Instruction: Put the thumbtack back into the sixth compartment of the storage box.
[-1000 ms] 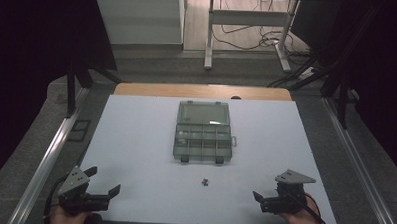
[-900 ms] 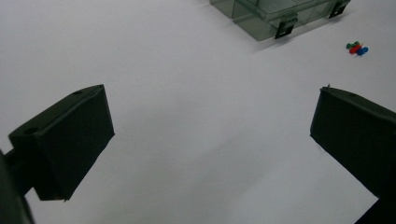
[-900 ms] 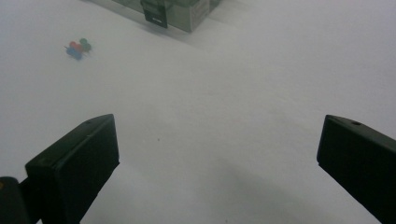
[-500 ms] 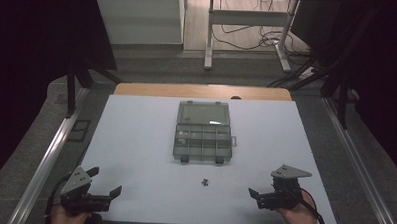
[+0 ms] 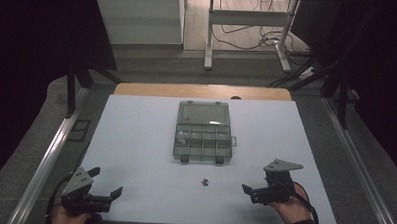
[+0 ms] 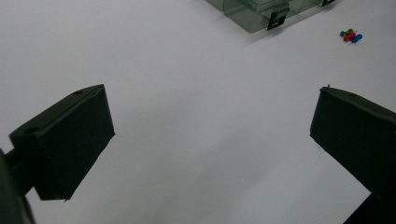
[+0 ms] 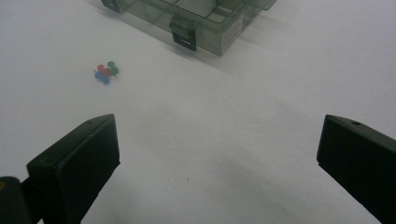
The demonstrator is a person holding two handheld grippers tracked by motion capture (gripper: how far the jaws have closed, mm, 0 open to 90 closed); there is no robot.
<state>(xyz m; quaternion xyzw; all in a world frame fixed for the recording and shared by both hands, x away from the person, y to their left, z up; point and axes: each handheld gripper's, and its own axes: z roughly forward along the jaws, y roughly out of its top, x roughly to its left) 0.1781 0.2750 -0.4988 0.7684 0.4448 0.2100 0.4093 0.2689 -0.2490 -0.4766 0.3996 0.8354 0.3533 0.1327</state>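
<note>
Pins lie in a tight little cluster on the white bench, a green, a red and a blue one touching or nearly touching, near the middle of the front half and just in front of the box. From the right gripper view the pins sit ahead and to the left of the jaws, and from the left gripper view the pins sit far ahead to the right. The box is a clear grey compartment case, open, with its lid laid back toward the far edge and two dark latches on its front wall; a few small items lie in one left compartment, too small to tell what they are. It rests around the centre of the bench. The left gripper hovers at the front left corner, held in a hand, its jaws spread wide with nothing between them. The right gripper is near the front edge toward the right corner, held in a hand, jaws also wide apart and empty, pointing toward the pins but well apart from them.
</note>
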